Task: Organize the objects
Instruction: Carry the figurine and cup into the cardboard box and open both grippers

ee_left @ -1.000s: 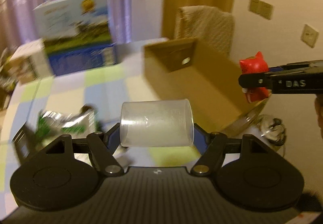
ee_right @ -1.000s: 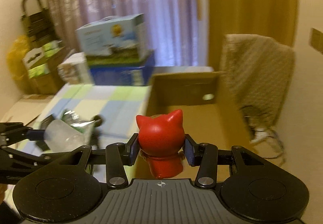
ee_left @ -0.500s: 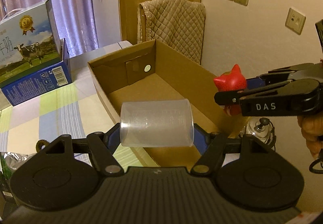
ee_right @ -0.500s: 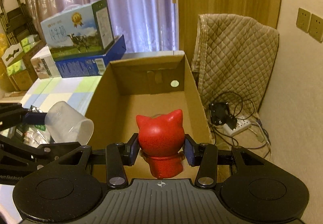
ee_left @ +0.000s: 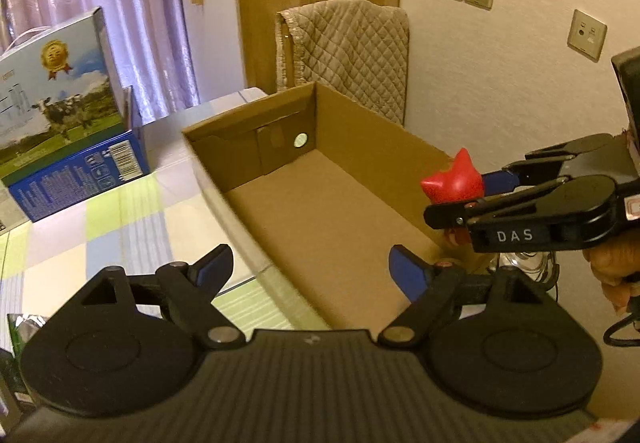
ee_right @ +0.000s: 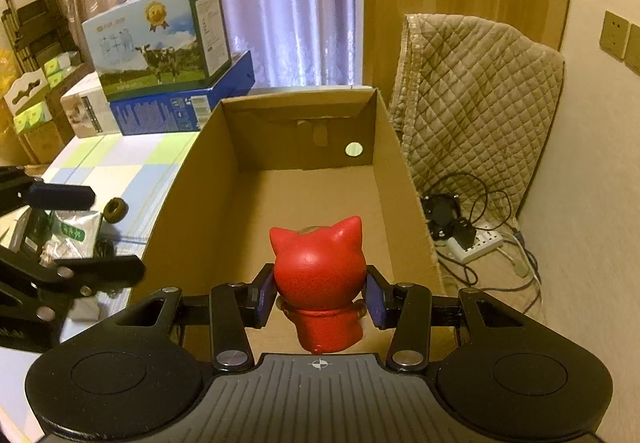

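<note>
Left gripper (ee_left: 310,266) jaws were wide, empty, over the cardboard box (ee_left: 352,199); right gripper (ee_right: 320,297) jaws clamped the red cat figurine (ee_right: 320,279).

right tongs (ee_right: 320,295) clamped on red cat figurine (ee_right: 319,279), upright, over near end of open cardboard box (ee_right: 192,203). left tongs (ee_right: 96,231) spread wide at left, over checkered bench (ee_right: 120,163).

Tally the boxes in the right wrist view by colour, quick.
Brown open cardboard box: 1
Blue flat box: 1
Milk carton box with the cow picture, mostly white and green: 1
White box left of the blue one: 1
Total: 4
</note>
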Available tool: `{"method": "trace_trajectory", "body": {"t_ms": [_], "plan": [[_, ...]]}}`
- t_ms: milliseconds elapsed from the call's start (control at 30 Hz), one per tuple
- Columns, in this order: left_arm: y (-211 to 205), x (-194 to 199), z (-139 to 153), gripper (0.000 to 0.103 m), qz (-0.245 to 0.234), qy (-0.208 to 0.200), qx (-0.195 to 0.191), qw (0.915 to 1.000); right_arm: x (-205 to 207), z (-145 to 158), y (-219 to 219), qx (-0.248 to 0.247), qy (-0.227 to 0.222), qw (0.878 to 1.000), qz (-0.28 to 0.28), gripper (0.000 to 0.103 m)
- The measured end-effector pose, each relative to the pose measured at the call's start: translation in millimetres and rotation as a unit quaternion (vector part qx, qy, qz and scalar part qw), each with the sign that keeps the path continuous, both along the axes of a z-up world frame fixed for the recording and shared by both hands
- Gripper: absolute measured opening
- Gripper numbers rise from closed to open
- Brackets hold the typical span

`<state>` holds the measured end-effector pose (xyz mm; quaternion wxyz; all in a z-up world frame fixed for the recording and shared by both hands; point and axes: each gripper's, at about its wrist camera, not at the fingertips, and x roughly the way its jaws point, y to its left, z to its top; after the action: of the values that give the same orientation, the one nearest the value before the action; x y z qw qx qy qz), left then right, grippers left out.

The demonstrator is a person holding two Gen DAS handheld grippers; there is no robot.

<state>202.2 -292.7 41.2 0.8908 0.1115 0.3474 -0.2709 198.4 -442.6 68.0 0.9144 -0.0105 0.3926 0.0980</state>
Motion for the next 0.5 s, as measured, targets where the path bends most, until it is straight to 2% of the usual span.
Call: {"method": "trace_trajectory", "body": {"t_ms": [400,500], "plan": [[39,-3,-7,0.084,0.033,0.016,-0.002,0.9993,4,-7,22,-0.011,-0.01,0.999,0.029,0.043],[46,-4,-8,0.084,0.039,0.017,-0.002,0.9991,5,-8,29,-0.024,-0.014,0.999,0.037,0.046]]}}
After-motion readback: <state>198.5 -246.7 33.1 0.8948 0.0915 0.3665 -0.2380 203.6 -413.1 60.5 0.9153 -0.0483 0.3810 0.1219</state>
